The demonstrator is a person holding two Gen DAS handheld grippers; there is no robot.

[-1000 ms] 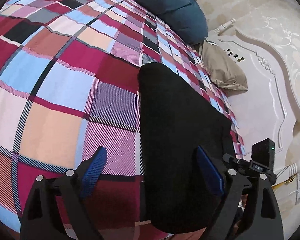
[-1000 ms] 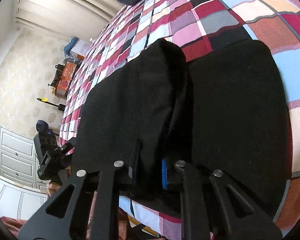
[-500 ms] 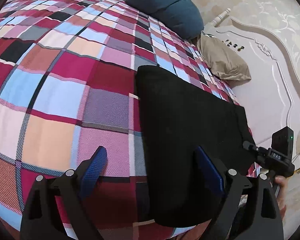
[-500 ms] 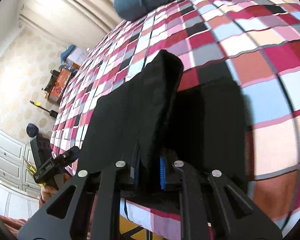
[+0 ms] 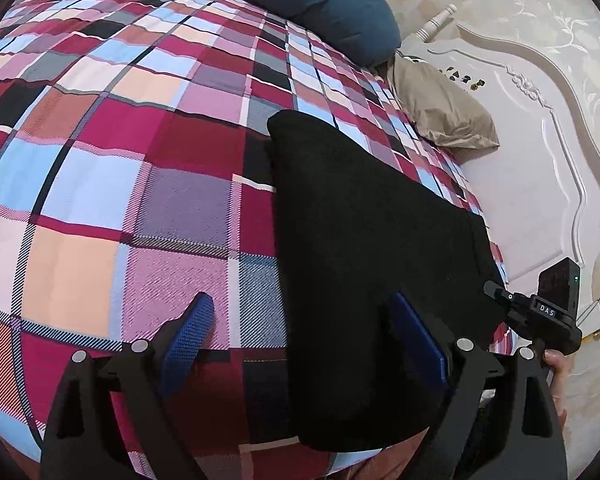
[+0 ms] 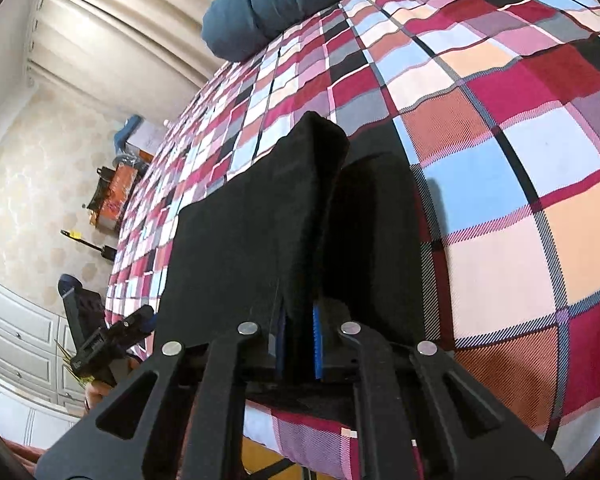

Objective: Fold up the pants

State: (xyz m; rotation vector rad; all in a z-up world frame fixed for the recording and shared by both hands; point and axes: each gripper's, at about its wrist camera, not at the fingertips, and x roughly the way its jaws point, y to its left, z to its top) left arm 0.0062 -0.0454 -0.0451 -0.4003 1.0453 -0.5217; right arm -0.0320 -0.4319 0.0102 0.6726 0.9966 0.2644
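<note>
We are seeing the black pants (image 6: 260, 232) lying near the bed edge at lower centre of the right wrist view, 1 layer lifted off the rest and standing up toward mid-frame. The right gripper (image 6: 298, 338) is clamping that raised edge, its jaws having just been closing on cloth sitting between the blue pads (image 6: 318, 344). In the left wrist view the left gripper (image 5: 300, 336) is standing wide open, 1 finger over the plaid bedspread (image 5: 100, 184) at lower left, the other over the pants, pinching nothing.

Risks we are judging: the pinch is sitting at the very hem, so the layer may be slipping out as it travels; only 1 side is being held, so the free side may be sagging and the fold may be landing skewed; the pants are lying close to the mattress edge and may be dragging off it.

Hard to make out: black on black is hiding seams, waistband and leg ends; we are not telling how many layers are in the grip; the near hem is cut off behind the fingers in both views
</note>
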